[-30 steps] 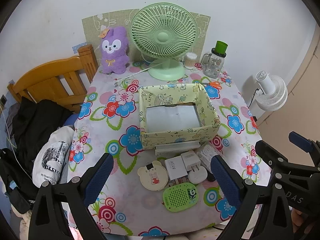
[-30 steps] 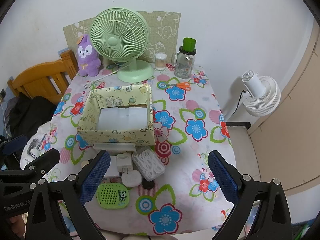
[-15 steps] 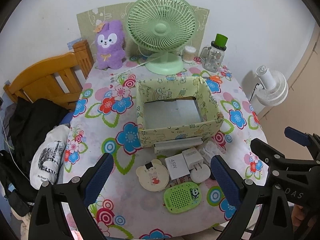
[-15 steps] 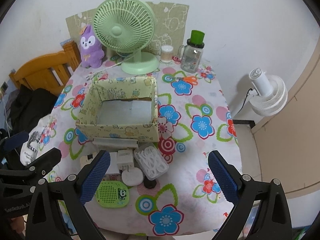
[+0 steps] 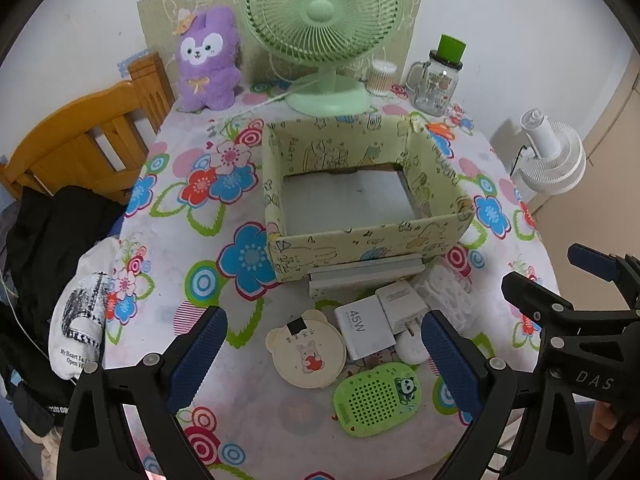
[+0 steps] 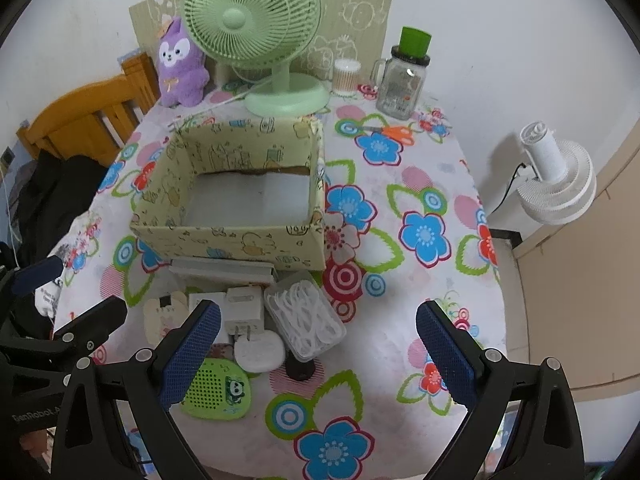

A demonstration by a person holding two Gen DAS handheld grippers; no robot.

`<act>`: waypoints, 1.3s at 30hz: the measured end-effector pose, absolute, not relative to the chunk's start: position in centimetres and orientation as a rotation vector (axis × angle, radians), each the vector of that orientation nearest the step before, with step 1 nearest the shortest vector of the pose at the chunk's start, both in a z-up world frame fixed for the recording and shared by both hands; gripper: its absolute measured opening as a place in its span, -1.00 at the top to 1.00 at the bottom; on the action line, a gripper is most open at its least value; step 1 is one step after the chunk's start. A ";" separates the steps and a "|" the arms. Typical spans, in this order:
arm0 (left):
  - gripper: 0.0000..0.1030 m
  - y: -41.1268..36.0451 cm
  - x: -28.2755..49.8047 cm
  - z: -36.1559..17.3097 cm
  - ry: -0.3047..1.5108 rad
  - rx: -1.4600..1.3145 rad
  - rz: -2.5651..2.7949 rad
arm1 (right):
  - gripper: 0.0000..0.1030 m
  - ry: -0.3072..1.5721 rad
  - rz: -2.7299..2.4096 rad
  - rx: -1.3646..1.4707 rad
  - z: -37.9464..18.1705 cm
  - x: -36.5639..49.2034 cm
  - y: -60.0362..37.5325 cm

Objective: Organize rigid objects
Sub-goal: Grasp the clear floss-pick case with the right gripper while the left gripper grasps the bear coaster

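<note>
Worktop, floral cover: 1.
Open-topped yellow patterned box, centre of frame: 1.
Small rigid items clustered below the box, lower centre:
- flat white box touching the yellow box's near wall: 1
- white chargers: 2, one marked 45W, one with prongs
- cream bear-shaped case: 1
- green perforated panda case: 1
- white oval case: 1
- clear floss-pick box: 1
- small dark item, kind unclear: 1

Top of frame:
- green desk fan: 1
- purple plush: 1
- glass jar with green lid: 1
- cotton-swab tub: 1
- orange scissors: 1

White fan, right edge: 1.
Wooden chair, left edge: 1.
Claws: 2, left claw and right claw.
</note>
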State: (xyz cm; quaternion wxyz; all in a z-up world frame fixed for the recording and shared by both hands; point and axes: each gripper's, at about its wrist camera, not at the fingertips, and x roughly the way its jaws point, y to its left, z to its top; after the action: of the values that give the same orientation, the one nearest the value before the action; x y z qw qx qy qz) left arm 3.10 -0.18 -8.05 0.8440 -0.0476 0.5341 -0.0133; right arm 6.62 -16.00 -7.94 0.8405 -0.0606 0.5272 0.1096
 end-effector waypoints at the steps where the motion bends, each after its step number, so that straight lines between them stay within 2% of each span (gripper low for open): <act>1: -0.92 -0.2 3.2 -8.6 1.135 -0.097 -0.027 | -0.93 1.121 0.232 -0.132 -8.4 6.8 -15.9; 30: -0.92 0.6 4.7 -18.1 1.275 -0.147 0.022 | -0.93 1.273 0.234 -0.174 -18.8 9.0 -14.9; 39: -0.92 1.0 5.0 -20.5 1.329 -0.140 0.035 | -0.82 1.312 0.229 -0.188 -20.9 10.0 -14.6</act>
State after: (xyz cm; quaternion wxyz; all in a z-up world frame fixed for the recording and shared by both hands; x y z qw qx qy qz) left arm 5.04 1.04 -20.49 0.7849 -0.0651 0.6160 0.0162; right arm 10.05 -14.56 -20.87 0.7822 -0.0872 0.6077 0.1059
